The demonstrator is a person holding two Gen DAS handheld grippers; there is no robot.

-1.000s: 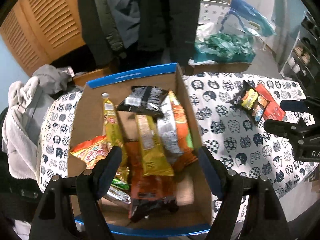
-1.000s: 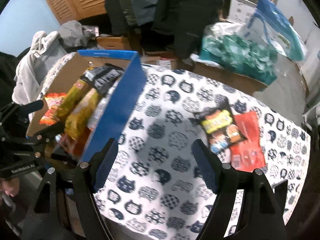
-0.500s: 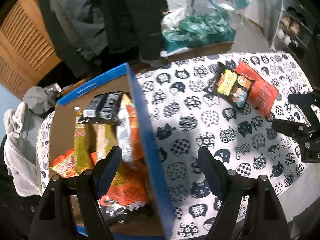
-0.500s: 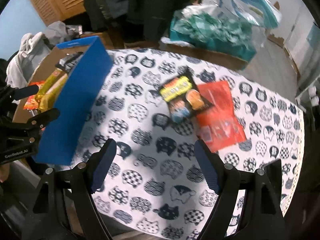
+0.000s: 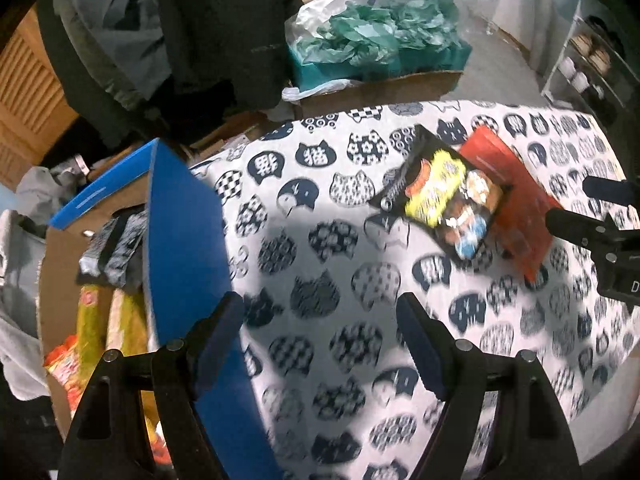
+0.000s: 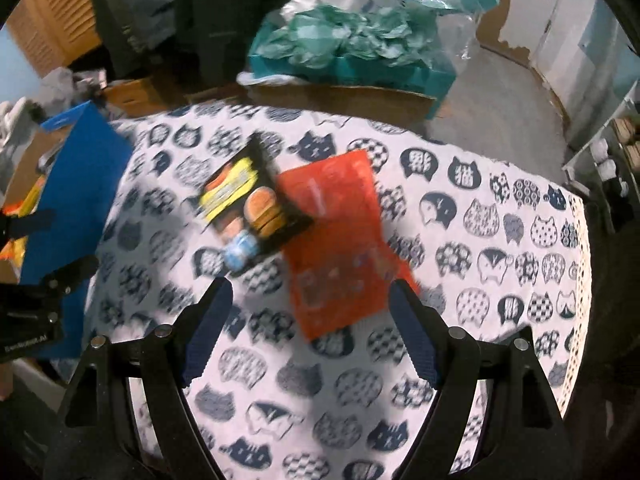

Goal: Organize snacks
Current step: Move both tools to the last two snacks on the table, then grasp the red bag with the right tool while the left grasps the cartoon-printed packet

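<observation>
A black snack packet (image 5: 444, 196) (image 6: 250, 200) with yellow print lies on the cat-patterned tablecloth (image 5: 320, 264), partly overlapping a red packet (image 5: 516, 200) (image 6: 336, 240). At the left stands a blue cardboard box (image 5: 184, 232) (image 6: 76, 184) holding several snack packets (image 5: 112, 248). My left gripper (image 5: 320, 328) is open over the cloth just right of the box wall, empty. My right gripper (image 6: 310, 316) is open and empty above the near end of the red packet. The right gripper also shows at the right edge of the left wrist view (image 5: 588, 208).
Beyond the table's far edge sit a cardboard box with teal plastic bags (image 5: 372, 44) (image 6: 352, 44), dark coats hanging (image 5: 224, 32) and a wooden louvred door (image 5: 24, 92). Grey clothing (image 5: 16, 280) lies left of the box. Shelves (image 6: 616, 144) stand at the right.
Both grippers have swung to the right, away from the box and towards the two packets on the cloth, and sunk a little. Both have stayed open and empty.
</observation>
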